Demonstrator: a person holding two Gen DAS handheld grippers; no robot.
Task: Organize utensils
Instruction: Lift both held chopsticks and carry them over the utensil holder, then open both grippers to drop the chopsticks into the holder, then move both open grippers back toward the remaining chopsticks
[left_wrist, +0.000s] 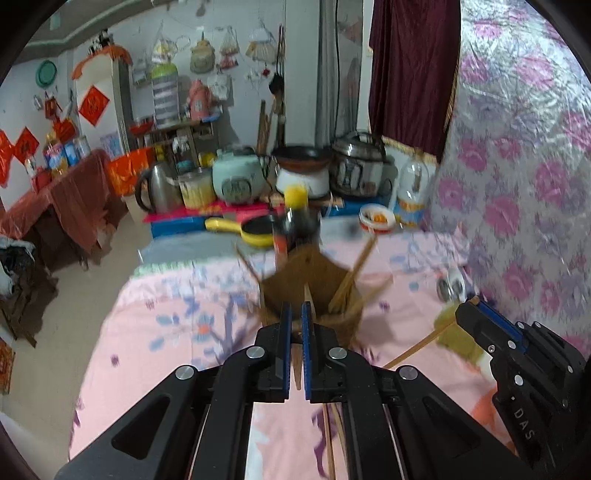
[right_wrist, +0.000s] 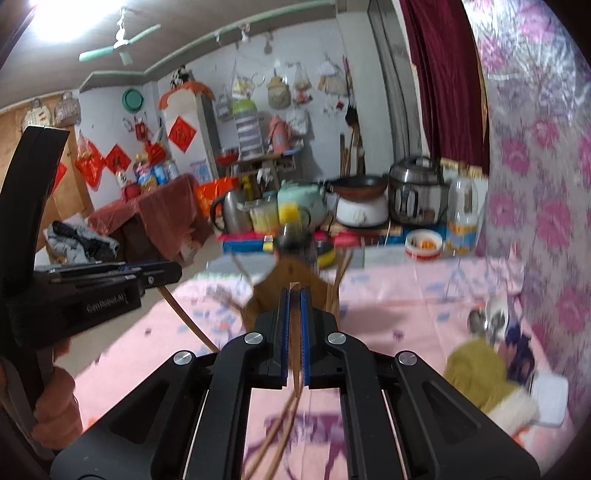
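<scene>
A brown cardboard holder stands on the pink floral cloth, with several wooden chopsticks leaning in it. It also shows in the right wrist view. My left gripper is shut on wooden chopsticks just short of the holder. My right gripper is shut on wooden chopsticks that trail down under it. The right gripper also shows at the right of the left wrist view, with a chopstick hanging from it. The left gripper shows at the left of the right wrist view.
Metal spoons, a yellow cloth and a white container lie at the right by the floral wall covering. A dark bottle with a yellow cap, a yellow pan, a small bowl and cookers stand behind the holder.
</scene>
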